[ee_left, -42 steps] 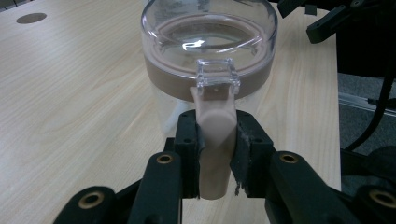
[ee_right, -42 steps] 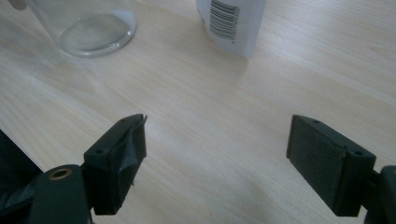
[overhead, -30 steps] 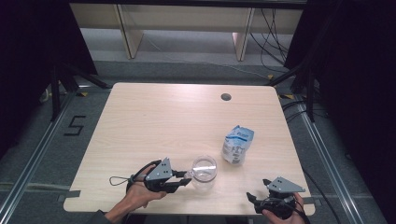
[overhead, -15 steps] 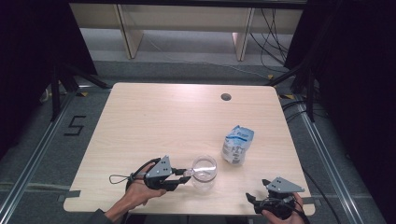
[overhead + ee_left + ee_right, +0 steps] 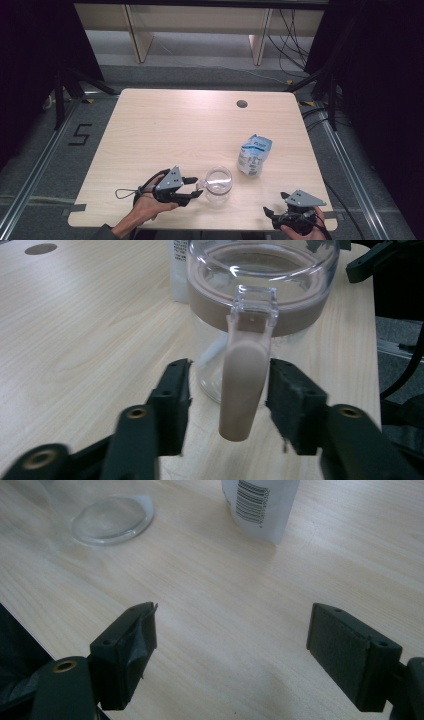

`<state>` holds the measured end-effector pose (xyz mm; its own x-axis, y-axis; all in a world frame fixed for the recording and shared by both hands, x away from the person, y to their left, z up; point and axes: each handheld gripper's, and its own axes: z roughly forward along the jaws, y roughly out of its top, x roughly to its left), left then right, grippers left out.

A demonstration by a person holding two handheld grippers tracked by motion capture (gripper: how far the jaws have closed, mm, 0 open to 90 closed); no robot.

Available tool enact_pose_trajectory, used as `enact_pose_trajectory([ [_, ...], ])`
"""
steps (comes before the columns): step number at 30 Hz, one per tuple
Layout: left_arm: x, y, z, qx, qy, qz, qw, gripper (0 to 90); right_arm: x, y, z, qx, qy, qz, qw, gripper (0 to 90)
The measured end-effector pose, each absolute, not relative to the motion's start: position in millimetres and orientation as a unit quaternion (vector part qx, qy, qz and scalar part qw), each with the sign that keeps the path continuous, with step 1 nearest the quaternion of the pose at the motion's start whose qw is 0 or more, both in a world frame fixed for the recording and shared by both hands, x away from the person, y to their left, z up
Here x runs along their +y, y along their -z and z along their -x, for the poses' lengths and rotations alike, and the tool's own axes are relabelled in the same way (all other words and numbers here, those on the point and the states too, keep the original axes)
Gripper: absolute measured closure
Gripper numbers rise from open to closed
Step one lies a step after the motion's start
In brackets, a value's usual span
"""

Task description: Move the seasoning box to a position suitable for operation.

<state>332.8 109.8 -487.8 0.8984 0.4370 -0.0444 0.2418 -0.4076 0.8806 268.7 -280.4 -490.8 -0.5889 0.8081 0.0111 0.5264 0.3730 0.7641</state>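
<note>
Item: clear jug point(image 5: 218, 184), upright near the front edge of the surface point(image 5: 165, 130). We note its beige handle point(image 5: 243, 385) between the left gripper's point(image 5: 196, 188) jaws, which have just been opening; pads stand off on both sides. Right gripper point(image 5: 272, 214): wide open, empty, well apart. White pouch point(image 5: 254, 154) just beside. Risk, we judge: withdrawing crookedly could snag the handle and tip the jug.

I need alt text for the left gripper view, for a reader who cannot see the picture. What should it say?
The beige handle of a clear glass jug stands between the left gripper's two black fingers, which have just been opening and show a gap on each side of it. The jug sits on a light wooden table, with a white packet behind it.
</note>
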Motion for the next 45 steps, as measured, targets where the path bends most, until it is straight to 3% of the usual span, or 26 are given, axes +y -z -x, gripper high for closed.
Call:
enact_pose_trajectory([
  [3,112,484,-329,0.207,-0.102,-0.826,0.515,39.4,-278,490,-265,0.802,-0.382,-0.425,0.175,22.3],
  [9,118,477,-320,0.231,-0.093,-0.799,0.547,43.4,-277,487,-263,0.802,-0.396,-0.411,0.177,30.9],
  [14,123,467,-315,0.245,-0.093,-0.78,0.569,54.4,-276,484,-264,0.805,-0.413,-0.373,0.203,39.1],
  [21,123,460,-312,0.26,-0.105,-0.77,0.573,75.0,-266,484,-265,0.81,-0.422,-0.357,0.196,44.9],
  [27,114,457,-309,0.256,-0.114,-0.773,0.569,84.8,-262,482,-267,0.801,-0.442,-0.354,0.194,49.7],
  [39,104,455,-313,0.269,-0.118,-0.771,0.566,87.2,-245,477,-271,0.803,-0.457,-0.336,0.181,65.9],
  [45,102,454,-313,0.265,-0.116,-0.771,0.567,87.0,-238,475,-279,0.806,-0.462,-0.306,0.207,70.8],
])
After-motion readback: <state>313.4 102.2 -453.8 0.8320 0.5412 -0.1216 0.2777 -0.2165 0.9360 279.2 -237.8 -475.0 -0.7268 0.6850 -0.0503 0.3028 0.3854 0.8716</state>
